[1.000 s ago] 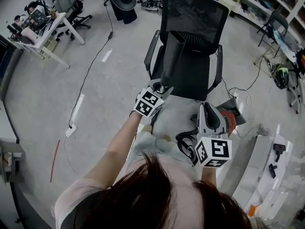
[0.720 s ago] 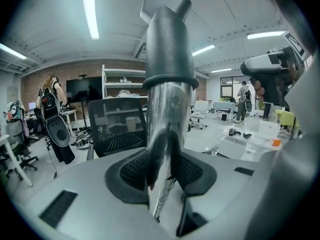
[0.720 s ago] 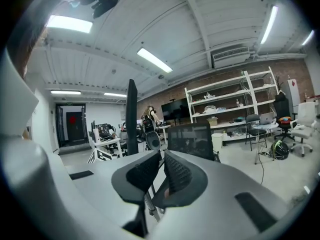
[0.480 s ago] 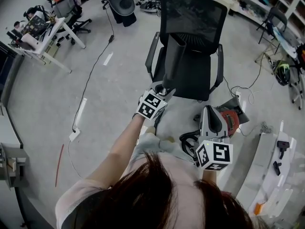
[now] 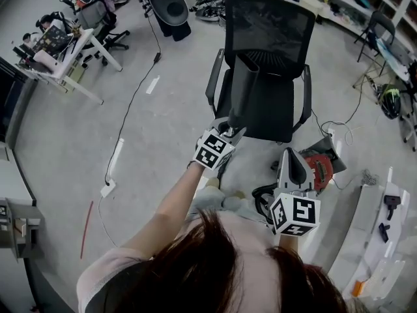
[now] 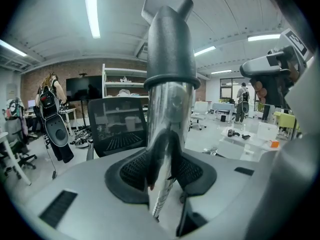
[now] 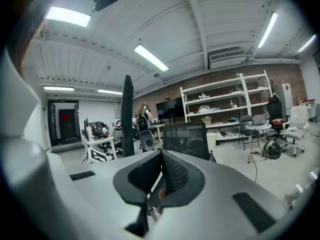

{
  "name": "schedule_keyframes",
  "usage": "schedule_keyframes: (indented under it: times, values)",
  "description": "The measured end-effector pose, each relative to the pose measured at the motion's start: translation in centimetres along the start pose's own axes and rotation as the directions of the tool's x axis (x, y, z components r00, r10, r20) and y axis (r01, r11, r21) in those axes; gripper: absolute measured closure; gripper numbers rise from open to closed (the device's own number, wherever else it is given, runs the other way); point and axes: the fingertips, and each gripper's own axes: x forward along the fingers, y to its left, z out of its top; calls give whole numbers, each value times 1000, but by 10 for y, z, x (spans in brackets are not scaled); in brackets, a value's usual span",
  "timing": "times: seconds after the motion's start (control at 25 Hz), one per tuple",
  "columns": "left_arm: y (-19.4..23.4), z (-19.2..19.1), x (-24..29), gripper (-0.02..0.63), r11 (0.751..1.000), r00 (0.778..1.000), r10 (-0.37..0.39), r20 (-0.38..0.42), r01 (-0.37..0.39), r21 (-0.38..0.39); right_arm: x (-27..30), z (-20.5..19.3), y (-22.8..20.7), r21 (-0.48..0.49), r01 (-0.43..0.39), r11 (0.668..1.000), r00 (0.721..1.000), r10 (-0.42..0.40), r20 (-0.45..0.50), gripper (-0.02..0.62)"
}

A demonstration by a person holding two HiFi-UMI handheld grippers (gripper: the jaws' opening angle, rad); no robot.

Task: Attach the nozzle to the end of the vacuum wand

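Note:
My left gripper (image 5: 229,133) is shut on the shiny metal vacuum wand (image 6: 165,134), which stands tilted upward over the chair seat. A black nozzle (image 5: 244,90) sits on the wand's upper end; in the left gripper view this nozzle (image 6: 170,44) caps the tube just above the pads. My right gripper (image 5: 291,156) hovers lower right, apart from the wand, above the red vacuum body (image 5: 320,168). In the right gripper view its jaws (image 7: 161,176) are shut with nothing between them, and the nozzle (image 7: 128,114) shows as a dark upright bar to their left.
A black mesh office chair (image 5: 268,28) stands right behind the wand. A black hose (image 5: 264,197) coils on the floor by the vacuum body. A white cable (image 5: 114,168) lies on the floor to the left. Desks (image 5: 62,51) and shelves line the room's edges.
The head view has shifted a little. Both grippers and the wand keep their places relative to the chair.

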Motion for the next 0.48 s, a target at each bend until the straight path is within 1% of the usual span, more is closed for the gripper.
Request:
schedule_keyframes:
  times: [0.32,0.48]
  values:
    - [6,0,-3,465,1000,1000,-18,-2,18,3,12,5,13,4,34,999,999,-34,7,569]
    - [10,1,-3,465,1000,1000,-20,9,20,5,22,7,16,9,58,998,998,-58,10,569]
